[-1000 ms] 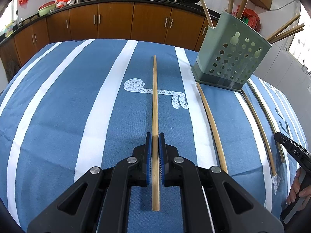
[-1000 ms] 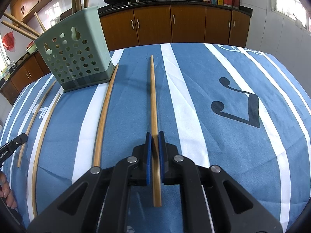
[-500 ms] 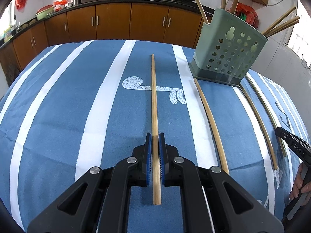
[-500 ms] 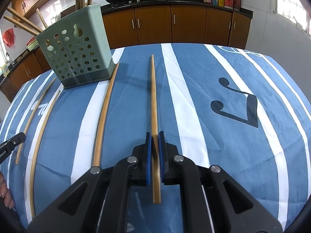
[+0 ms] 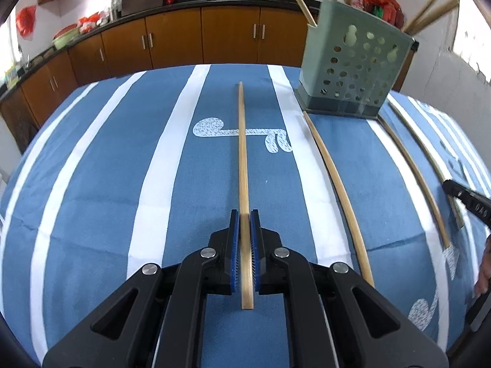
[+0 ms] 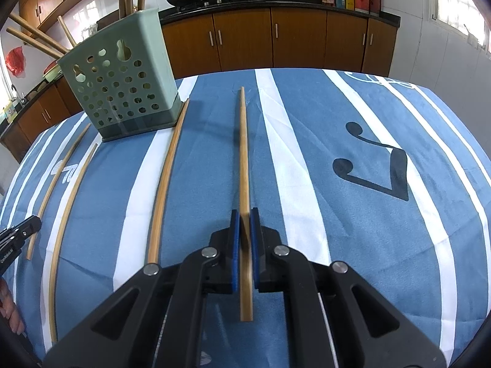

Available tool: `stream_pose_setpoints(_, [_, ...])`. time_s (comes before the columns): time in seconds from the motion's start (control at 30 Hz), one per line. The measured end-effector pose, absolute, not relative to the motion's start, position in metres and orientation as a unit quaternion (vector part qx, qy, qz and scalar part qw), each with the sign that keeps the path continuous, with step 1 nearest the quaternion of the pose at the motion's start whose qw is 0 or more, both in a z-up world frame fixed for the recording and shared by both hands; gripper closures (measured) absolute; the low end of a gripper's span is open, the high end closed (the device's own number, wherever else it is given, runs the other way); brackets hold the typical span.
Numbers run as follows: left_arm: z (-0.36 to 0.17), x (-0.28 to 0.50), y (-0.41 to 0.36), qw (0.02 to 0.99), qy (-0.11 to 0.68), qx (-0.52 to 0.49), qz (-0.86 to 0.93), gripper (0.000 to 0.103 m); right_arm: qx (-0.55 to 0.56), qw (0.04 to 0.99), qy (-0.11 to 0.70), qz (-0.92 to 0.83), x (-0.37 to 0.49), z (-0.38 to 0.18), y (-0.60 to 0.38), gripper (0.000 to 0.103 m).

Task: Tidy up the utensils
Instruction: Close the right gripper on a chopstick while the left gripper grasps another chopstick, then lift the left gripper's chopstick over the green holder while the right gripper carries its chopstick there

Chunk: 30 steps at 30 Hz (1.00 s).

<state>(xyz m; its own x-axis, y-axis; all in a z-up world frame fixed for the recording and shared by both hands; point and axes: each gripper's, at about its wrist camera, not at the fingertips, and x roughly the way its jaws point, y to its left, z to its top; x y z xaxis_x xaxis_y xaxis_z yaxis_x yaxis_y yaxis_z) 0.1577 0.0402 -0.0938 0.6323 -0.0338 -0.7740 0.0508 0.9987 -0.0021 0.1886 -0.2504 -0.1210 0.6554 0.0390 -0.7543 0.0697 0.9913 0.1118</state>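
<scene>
Blue striped worktop [image 5: 92, 214] sits lower in both views than a second ago: each gripper's fingers [image 5: 234, 239] [image 6: 234, 239] grip one chopstick [image 5: 244, 184] [image 6: 244, 168], apparently raised toward the green holder [image 5: 353, 70] [image 6: 122, 76] at frame top.

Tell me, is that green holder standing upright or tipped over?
Upright: the green holder sits flat on its dark base on the tablecloth, chopsticks sticking out its top.
</scene>
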Motion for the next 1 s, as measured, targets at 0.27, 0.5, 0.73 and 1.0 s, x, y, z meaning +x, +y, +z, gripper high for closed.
stream_pose_setpoints(0.27, [-0.064, 0.145, 0.05, 0.915, 0.403, -0.011, -0.033, 0.096, 0.092, 0.927, 0.362, -0.008, 0.163, -0.09, -0.267, 0.095])
stream_pose_setpoints(0.5, [-0.031, 0.138, 0.056, 0.932, 0.358, -0.032, -0.038, 0.096, 0.108, 0.947, 0.301, -0.008, 0.148, -0.051, -0.277, 0.095])
stream_pose_setpoints(0.73, [-0.001, 0.133, 0.063, 0.947, 0.311, -0.063, -0.045, 0.096, 0.118, 0.963, 0.243, -0.009, 0.137, -0.015, -0.281, 0.095])
stream_pose_setpoints(1.0, [0.025, 0.126, 0.066, 0.958, 0.272, -0.071, -0.048, 0.096, 0.117, 0.97, 0.211, -0.008, 0.132, 0.007, -0.279, 0.095])
